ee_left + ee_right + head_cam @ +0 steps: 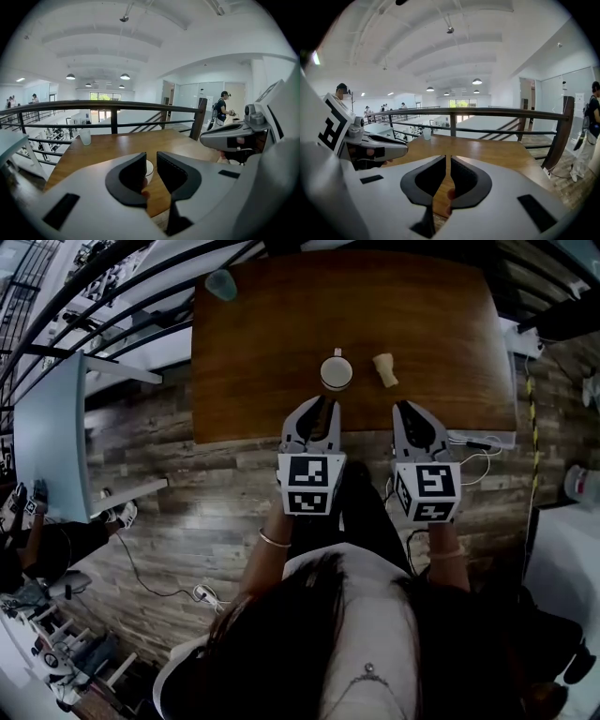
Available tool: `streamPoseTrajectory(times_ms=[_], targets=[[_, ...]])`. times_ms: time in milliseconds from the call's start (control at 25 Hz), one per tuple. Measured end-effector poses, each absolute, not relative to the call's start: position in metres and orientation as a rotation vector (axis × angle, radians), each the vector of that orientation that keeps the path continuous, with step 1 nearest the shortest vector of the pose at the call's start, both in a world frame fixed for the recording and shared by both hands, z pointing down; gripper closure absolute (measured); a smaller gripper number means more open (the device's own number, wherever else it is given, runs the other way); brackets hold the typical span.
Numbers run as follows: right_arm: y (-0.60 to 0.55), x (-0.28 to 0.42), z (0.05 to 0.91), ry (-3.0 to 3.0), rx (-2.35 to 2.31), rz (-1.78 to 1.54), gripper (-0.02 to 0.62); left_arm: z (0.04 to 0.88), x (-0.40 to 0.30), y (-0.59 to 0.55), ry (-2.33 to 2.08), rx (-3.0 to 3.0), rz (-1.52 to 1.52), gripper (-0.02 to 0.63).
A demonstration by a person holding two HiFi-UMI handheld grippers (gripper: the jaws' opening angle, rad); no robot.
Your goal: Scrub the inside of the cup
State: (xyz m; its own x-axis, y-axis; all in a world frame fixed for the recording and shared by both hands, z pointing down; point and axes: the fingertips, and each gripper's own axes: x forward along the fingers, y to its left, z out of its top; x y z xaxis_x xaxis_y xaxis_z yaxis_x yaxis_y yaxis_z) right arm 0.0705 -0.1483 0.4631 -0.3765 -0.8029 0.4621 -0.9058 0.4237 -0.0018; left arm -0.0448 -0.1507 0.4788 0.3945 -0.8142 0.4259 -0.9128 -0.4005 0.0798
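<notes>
A white cup (336,372) stands near the front edge of the brown wooden table (281,334), handle pointing away from me. A small beige scrubber (385,369) sits just to its right. My left gripper (318,406) hovers at the table's front edge right before the cup, jaws a small way apart with nothing between them. In the left gripper view the cup's rim (148,167) peeks out behind the left jaw of that gripper (151,158). My right gripper (405,409) is shut and empty, just short of the scrubber. In the right gripper view its jaws (448,160) nearly touch.
A translucent plastic cup (221,284) stands at the table's far left corner, also in view as a cup (85,136) before a dark railing (112,107). Cables (473,448) lie on the floor at the right. A person (221,108) stands beyond the table.
</notes>
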Motion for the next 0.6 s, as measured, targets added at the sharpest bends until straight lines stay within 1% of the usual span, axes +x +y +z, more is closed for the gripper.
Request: streamPoseTrajectory(times_ms=[440,600], targets=[[-0.178,0.072,0.518,-2.269,1.313,0.4,0.555,0.53,-0.057,-0.174,-1.58,2.251,0.48,0.475],[-0.195,0.073,0.53,-2.283,1.304,0.403,0.545,0.549,-0.06,-0.184,-1.626,2.236,0.492,0.444]])
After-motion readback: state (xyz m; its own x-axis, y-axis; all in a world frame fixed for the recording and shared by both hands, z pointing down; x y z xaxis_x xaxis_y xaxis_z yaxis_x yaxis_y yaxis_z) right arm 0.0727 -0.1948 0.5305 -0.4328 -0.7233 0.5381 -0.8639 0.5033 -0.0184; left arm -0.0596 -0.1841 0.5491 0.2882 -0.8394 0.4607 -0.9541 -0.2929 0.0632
